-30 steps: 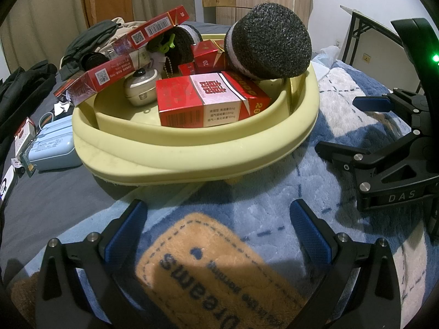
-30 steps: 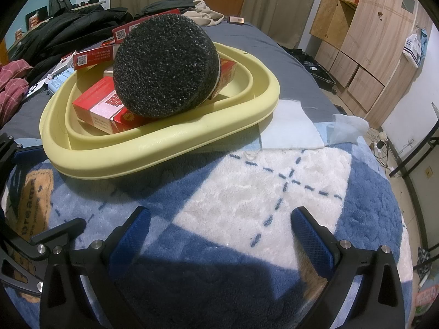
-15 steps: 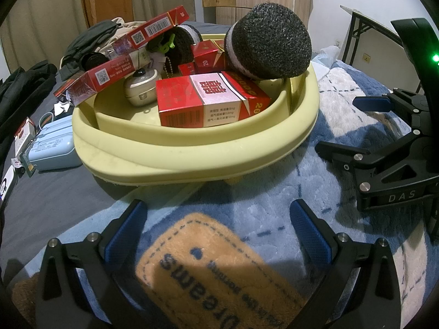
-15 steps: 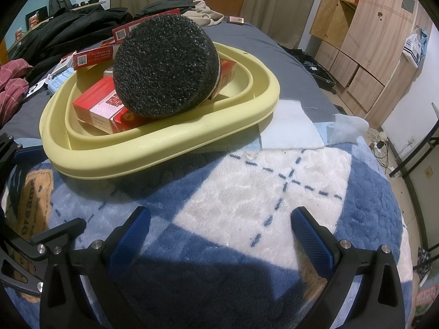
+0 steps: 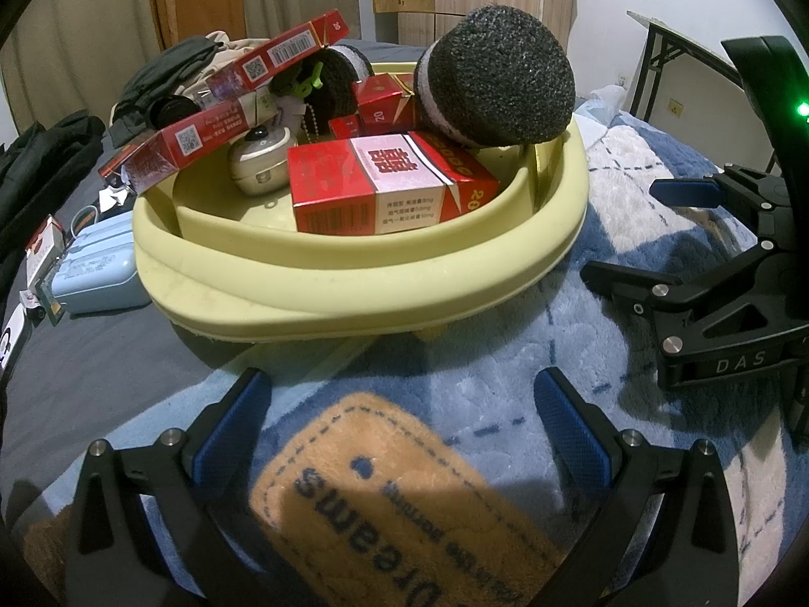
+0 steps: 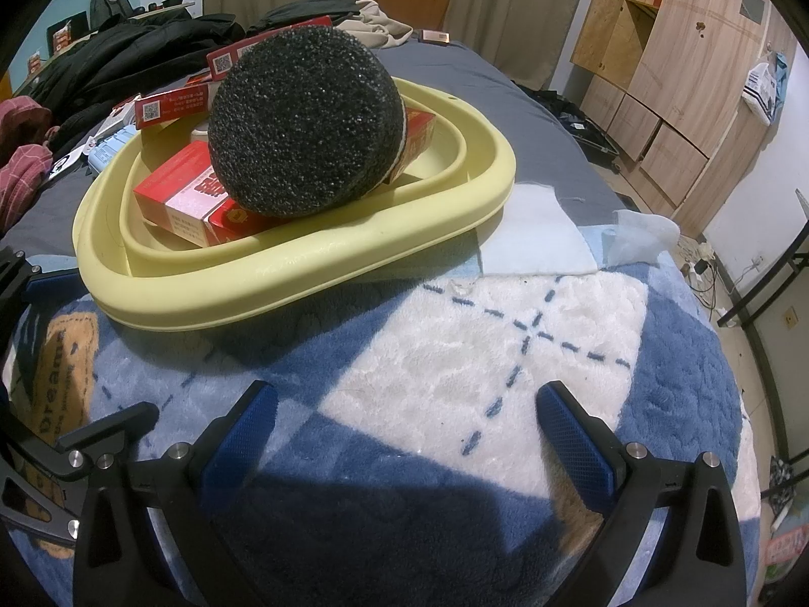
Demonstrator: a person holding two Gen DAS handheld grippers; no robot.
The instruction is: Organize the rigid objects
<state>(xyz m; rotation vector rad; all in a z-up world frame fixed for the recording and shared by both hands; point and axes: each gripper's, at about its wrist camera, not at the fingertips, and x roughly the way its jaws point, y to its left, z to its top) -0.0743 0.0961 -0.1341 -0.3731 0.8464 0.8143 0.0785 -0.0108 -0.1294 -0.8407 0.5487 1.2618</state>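
A pale yellow basin sits on a blue and white blanket. It holds a big black sponge roller, a red cigarette pack at the front, several more red packs, and a small cream gadget. My left gripper is open and empty, just short of the basin's near rim. My right gripper is open and empty over the blanket, to the right of the basin; it also shows in the left wrist view.
A light blue case lies on the grey sheet left of the basin. Dark clothes are piled behind. A white tissue lies at the blanket's far edge. Wooden cabinets stand at the right.
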